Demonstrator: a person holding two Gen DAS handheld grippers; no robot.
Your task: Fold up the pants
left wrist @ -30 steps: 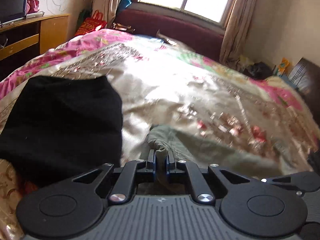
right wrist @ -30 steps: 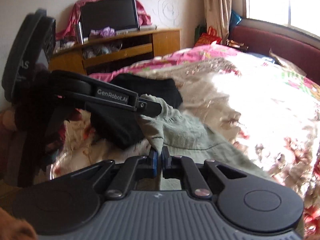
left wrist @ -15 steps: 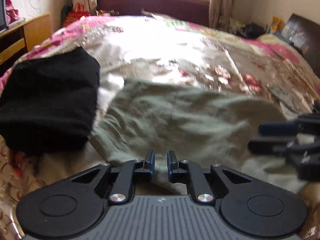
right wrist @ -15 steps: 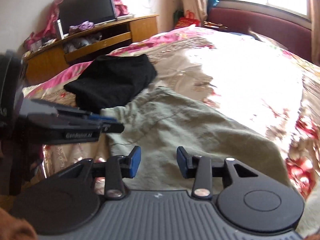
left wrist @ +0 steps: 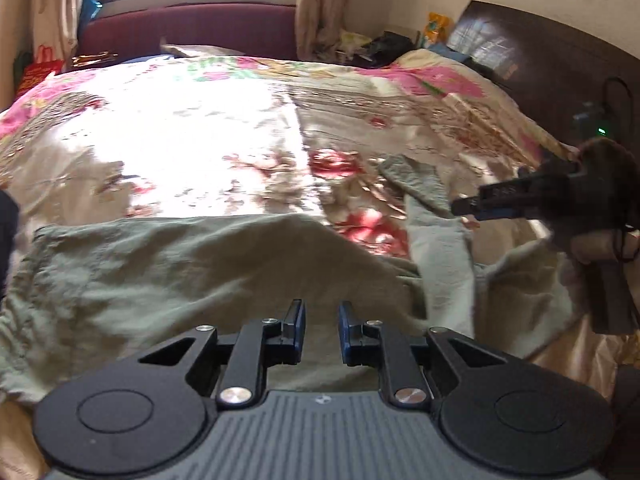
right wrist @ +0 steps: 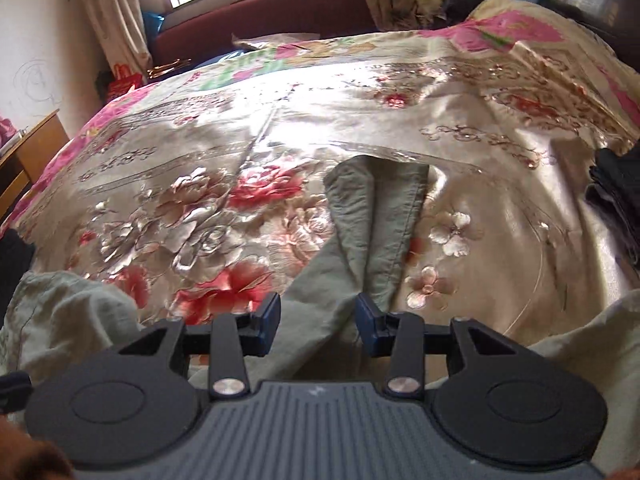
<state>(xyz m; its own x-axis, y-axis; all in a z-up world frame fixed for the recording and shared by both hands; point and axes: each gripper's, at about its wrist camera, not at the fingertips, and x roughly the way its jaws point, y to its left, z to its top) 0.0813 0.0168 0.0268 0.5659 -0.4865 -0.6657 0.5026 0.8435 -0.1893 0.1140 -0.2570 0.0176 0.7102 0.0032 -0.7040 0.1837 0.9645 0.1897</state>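
Olive-green pants (left wrist: pixel 192 272) lie on the floral bedspread (left wrist: pixel 200 132), the waist part spread flat before my left gripper (left wrist: pixel 322 330). That gripper is open and empty just above the cloth. A pant leg (right wrist: pixel 372 224) runs away from my right gripper (right wrist: pixel 318 322), which is open and empty over the leg's near end. The right gripper also shows in the left wrist view (left wrist: pixel 516 196), at the right beside the leg's far end (left wrist: pixel 416 180).
A dark folded garment (right wrist: pixel 620 196) lies at the right on the bedspread (right wrist: pixel 280 120). A maroon sofa (left wrist: pixel 188 32) stands under the window behind the bed. A dark headboard (left wrist: pixel 560 80) is at the right, a wooden cabinet (right wrist: pixel 28 156) at the left.
Both grippers let go of the pants' waistband and opened. The pants now lie flat on the bed. Both grippers swung right, toward the pant legs; the black garment left the left view.
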